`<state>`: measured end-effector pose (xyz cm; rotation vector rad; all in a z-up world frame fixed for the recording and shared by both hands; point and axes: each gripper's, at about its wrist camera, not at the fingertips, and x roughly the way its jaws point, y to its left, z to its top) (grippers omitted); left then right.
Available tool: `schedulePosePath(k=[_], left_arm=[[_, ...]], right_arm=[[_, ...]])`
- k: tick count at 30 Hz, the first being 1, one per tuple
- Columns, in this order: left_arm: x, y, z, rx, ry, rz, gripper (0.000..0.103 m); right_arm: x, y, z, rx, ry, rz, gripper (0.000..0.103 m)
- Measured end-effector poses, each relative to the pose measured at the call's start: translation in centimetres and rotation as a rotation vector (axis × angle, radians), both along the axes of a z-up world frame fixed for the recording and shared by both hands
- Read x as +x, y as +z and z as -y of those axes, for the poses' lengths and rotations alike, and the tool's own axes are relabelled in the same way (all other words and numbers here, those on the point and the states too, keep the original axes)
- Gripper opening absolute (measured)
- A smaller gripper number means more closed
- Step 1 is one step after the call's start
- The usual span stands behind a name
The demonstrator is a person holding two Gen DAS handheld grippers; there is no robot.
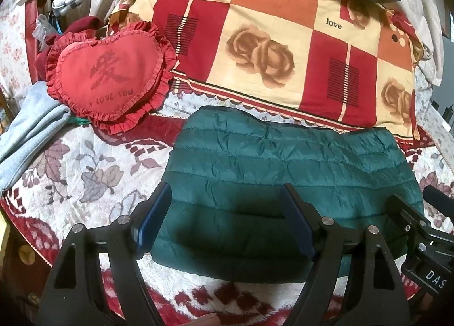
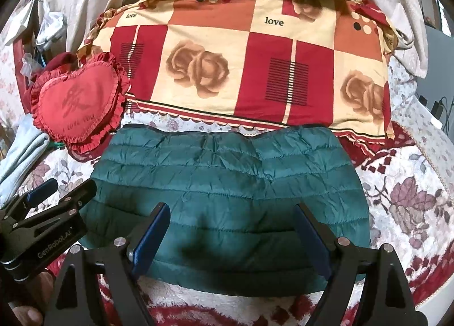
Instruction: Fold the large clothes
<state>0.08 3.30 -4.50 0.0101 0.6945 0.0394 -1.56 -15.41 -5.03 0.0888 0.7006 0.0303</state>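
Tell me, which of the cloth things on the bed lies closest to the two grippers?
The green quilted jacket, folded flat right in front of both open grippers. The heart cushion, grey garment and checked rose quilt lie farther back or aside.

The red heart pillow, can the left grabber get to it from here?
Probably yes. The heart pillow lies uncovered on the bed, off to the left beyond the open left gripper, which hovers over the green jacket. Nothing stands between them.

Soft daylight, sharp centre, strong fisheye bending and dark vignette at edges, tong shadows below.
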Motion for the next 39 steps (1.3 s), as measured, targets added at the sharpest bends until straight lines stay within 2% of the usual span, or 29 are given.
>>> schedulePosePath(k=[39], left_arm=[[-0.12, -0.72, 0.2, 0.001, -0.035, -0.008, 0.079]], right_arm=[[0.15, -0.73, -0.65, 0.019, 0.006, -0.027, 0.086]])
